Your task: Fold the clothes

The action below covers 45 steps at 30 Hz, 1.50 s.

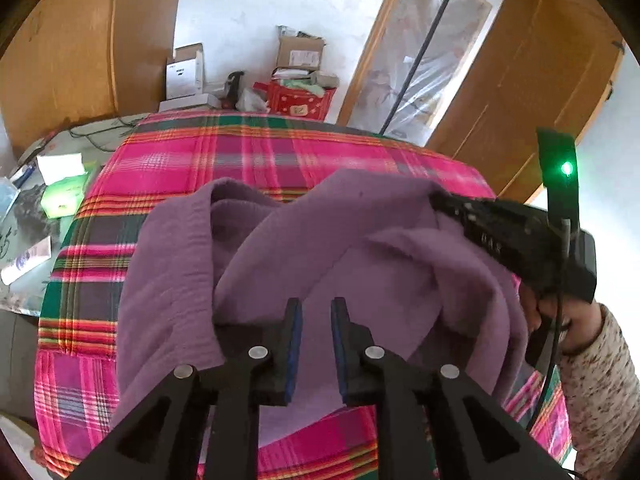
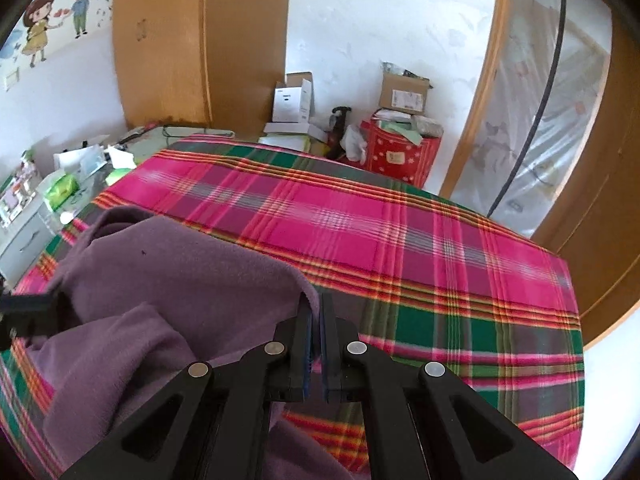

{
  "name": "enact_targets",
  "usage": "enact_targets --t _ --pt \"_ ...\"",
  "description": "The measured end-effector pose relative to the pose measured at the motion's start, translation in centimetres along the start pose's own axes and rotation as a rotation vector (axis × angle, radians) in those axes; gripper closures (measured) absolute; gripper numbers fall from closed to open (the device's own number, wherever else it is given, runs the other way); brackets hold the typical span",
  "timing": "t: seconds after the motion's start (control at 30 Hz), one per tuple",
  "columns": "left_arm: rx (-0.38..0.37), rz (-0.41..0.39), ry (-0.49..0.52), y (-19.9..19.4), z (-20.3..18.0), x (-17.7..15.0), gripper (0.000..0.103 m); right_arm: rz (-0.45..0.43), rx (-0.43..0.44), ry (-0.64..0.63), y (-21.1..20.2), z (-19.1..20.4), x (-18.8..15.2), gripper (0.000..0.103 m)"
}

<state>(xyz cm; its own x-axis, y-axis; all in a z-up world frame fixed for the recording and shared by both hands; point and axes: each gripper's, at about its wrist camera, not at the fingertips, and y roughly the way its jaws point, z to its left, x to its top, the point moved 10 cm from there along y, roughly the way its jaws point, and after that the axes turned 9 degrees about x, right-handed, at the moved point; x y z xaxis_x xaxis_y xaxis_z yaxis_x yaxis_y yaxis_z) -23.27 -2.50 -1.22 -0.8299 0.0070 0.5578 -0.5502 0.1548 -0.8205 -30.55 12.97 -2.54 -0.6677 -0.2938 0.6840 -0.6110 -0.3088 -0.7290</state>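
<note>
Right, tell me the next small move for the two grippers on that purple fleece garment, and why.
Probably carry the right gripper, shut on the purple fleece garment edge, further across and lower it. The left gripper stands open above the cloth, nothing pinched, and the garment is bunched in rumpled folds on the pink plaid bedspread, so the fold isn't laid flat yet.

The garment was plain purple. Under it, the bedspread was pink plaid with green, orange stripes.

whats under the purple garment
The purple garment lies on a pink plaid cloth, which shows all around it. Whatever sits beneath its bunched folds is covered.
</note>
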Motion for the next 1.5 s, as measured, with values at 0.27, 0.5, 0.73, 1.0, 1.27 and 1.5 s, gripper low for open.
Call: enact_targets --t 0.27,0.5,0.73,1.0,1.27,1.5 --pt "0.016 0.086 0.021 2.8 -0.1 -2.1 0.082 0.038 0.023 0.042 2.4 -0.6 0.4 0.1" --pt "0.045 0.107 0.028 4.1 0.0 -3.0 0.077 -0.041 0.161 0.098 -2.8 -1.0 -1.0 0.087" --pt "0.073 0.105 0.049 4.2 -0.1 -3.8 0.077 -0.074 0.17 0.158 -9.0 -3.4 -6.9 0.07" --pt "0.123 0.089 0.056 4.6 -0.7 -3.9 0.078 0.041 0.109 0.274 -9.2 -6.5 -16.2 0.07" --pt "0.118 0.08 0.019 3.3 -1.0 -4.0 0.086 0.024 0.145 0.31 -8.9 -5.9 -17.5 0.07" --pt "0.078 0.022 0.024 0.3 -2.7 -3.7 0.086 0.014 0.063 0.241 -9.3 -5.8 -17.8 0.097"
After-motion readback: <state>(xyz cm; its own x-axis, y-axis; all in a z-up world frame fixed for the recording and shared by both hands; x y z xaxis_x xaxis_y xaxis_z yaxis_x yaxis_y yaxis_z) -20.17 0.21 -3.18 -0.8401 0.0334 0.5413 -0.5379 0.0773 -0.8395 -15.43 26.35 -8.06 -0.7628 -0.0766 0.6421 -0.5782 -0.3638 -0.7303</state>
